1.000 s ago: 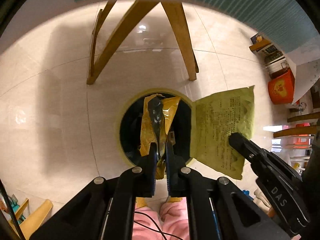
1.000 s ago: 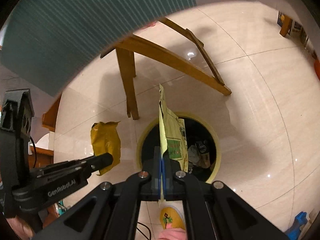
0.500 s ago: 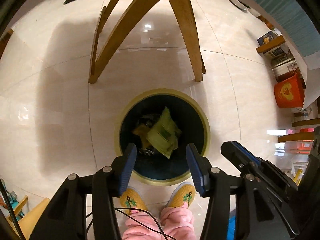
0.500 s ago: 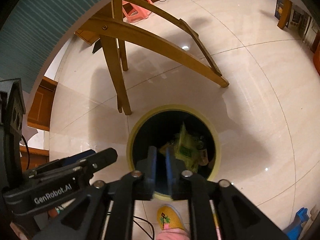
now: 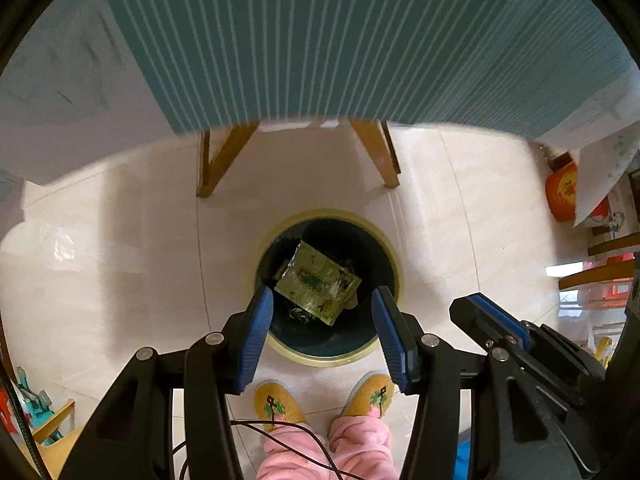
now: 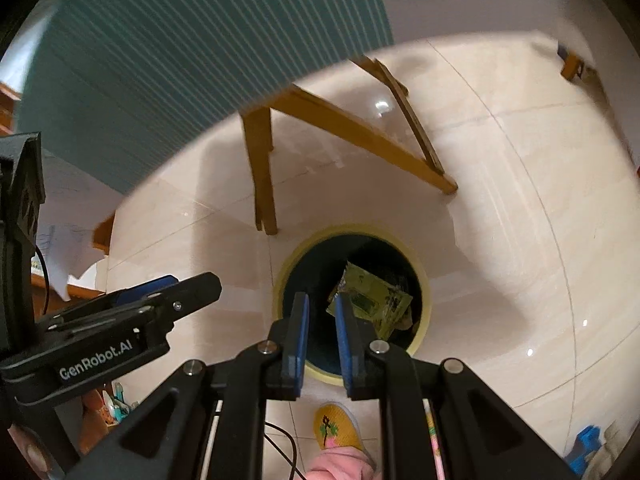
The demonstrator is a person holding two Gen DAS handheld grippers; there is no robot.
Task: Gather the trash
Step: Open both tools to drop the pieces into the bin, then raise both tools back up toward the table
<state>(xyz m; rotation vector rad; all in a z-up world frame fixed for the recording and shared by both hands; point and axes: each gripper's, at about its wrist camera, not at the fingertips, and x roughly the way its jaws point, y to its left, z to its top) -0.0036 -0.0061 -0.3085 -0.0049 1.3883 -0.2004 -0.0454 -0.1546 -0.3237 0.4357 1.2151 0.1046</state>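
Note:
A round trash bin with a yellow rim [image 5: 332,360] stands on the tiled floor right below both grippers. A yellow-green foil wrapper [image 5: 316,284] lies inside it on top of other trash; the right wrist view shows the same wrapper [image 6: 372,292] in the bin [image 6: 426,304]. My left gripper [image 5: 322,300] hangs above the bin, open wide and holding nothing. My right gripper [image 6: 320,300] hangs above the bin's near edge, open by a narrow gap with nothing in it. Each gripper shows in the other's view, the right [image 5: 480,312] and the left [image 6: 192,284].
Wooden table legs [image 5: 216,160] stand just beyond the bin, under a teal striped tabletop [image 5: 340,40]. A person's yellow slippers [image 5: 276,404] and pink trouser legs are at the bin's near side. An orange bucket [image 5: 560,192] and shelves sit at the right.
Both grippers held wrappers over the bin a second ago. They opened, the wrappers dropped into the bin, and both grippers rose toward the tabletop.

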